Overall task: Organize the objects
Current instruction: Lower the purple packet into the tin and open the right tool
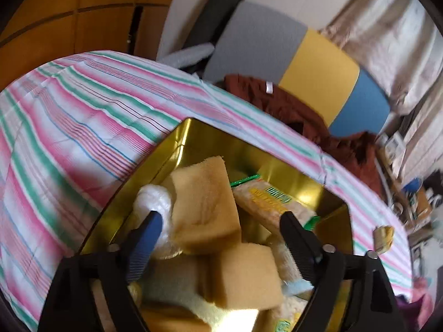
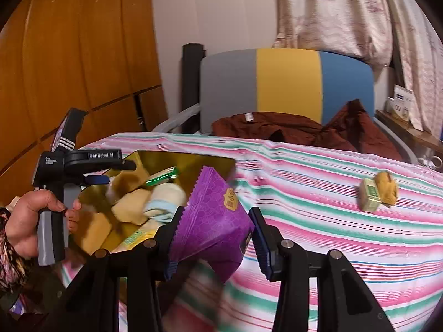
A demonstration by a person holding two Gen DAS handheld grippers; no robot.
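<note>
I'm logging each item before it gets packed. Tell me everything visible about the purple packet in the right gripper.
The purple foil snack packet is a glossy pouch with zigzag-crimped edges, a faint honeycomb print and a small gold label bearing characters. It looks puffed and unopened. It is held tilted, one corner pointing up, clamped between the fingers of the right gripper, above the striped cloth and beside the gold tin. Its lower end is blurred.

Gold tin (image 1: 177,149): open, on the striped bed, holding tan sponge blocks (image 1: 206,207), a green-edged snack pack (image 1: 272,203), a white cloth (image 1: 153,197) and a pale sock (image 2: 163,202). Purple packet (image 2: 213,221): tilted, raised beside the tin. Small green box (image 2: 369,196) and yellow wrapper (image 2: 387,188): touching, lying well apart from the tin.
</note>
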